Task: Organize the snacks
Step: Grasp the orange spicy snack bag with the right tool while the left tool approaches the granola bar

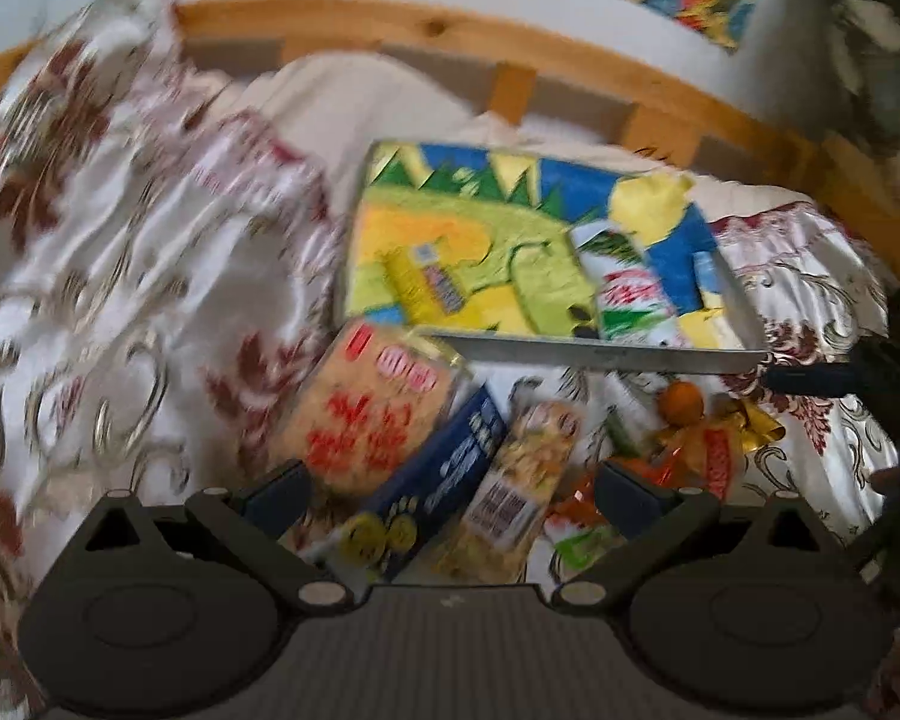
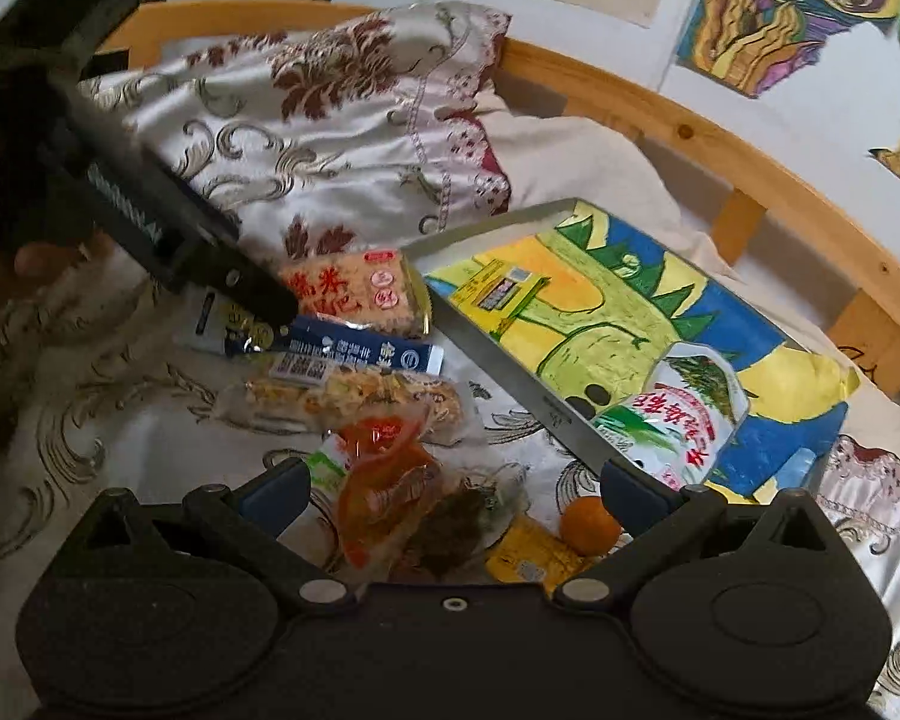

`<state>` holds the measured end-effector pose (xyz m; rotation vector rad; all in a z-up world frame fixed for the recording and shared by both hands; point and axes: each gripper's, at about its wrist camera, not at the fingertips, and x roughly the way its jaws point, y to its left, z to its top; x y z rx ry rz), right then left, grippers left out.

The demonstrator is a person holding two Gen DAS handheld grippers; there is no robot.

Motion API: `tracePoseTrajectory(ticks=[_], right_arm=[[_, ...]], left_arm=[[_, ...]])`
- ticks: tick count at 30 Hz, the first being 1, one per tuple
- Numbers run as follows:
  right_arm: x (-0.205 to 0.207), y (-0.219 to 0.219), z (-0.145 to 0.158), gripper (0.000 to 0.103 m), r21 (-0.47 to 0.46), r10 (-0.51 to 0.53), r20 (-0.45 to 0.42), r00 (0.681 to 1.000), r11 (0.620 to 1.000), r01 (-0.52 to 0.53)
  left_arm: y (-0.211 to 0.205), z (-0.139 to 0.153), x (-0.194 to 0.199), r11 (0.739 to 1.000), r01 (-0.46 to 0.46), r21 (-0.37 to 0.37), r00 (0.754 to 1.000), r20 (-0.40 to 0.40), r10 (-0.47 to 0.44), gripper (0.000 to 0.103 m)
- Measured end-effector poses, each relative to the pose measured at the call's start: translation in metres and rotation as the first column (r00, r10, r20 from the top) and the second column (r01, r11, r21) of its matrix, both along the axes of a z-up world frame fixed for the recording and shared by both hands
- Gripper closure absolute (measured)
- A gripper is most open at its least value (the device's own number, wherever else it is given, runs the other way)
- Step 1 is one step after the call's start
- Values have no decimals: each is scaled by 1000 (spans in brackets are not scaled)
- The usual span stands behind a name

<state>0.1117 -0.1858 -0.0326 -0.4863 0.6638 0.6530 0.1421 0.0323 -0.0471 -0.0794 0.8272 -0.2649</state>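
A tray (image 1: 588,353) (image 2: 498,354) lined with a bright dinosaur drawing lies on the bed. It holds a yellow packet (image 1: 426,279) (image 2: 501,288) and a white-green-red bag (image 1: 630,294) (image 2: 672,420). Loose snacks lie in front of it: a tan rice-cracker pack (image 1: 372,414) (image 2: 360,291), a blue carton (image 1: 444,474) (image 2: 354,351), a nut bar (image 1: 516,480) (image 2: 354,396), an orange-red pouch (image 2: 384,474), a dark snack (image 2: 456,525) and an orange (image 1: 678,399) (image 2: 588,525). My left gripper (image 1: 453,492) is open above the carton and bar. My right gripper (image 2: 453,492) is open over the pouch.
The floral bedspread (image 1: 120,276) and a pillow (image 2: 330,120) lie left of the tray. A wooden bed rail (image 1: 570,60) (image 2: 720,138) curves behind, under drawings on the wall (image 2: 780,12). A yellow packet (image 2: 528,558) lies by the orange. The left gripper's body (image 2: 150,210) reaches in over the carton.
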Motion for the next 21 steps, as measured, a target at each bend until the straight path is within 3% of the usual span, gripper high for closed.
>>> tracePoseTrajectory(ticks=[5, 7, 14, 20, 21], right_arm=[[0, 8, -9, 1, -13, 62, 25, 998, 998, -62], [-2, 13, -14, 6, -39, 88, 58, 994, 996, -85], [-1, 25, -29, 15, -130, 157, 145, 977, 982, -139], [1, 34, -39, 30, -187, 206, 141, 968, 966, -178], [-1, 36, -41, 37, -203, 211, 146, 967, 963, -179]], left_arm=[[-18, -5, 6, 994, 90, 65, 994, 56, -94, 1], [-25, -10, 8, 989, 115, 98, 991, 52, -120, 1], [-49, -26, 4, 944, 224, 241, 970, 34, -239, 1], [-53, -33, 3, 929, 267, 257, 960, 13, -280, 10], [-54, -34, 3, 926, 269, 266, 959, 11, -282, 13]])
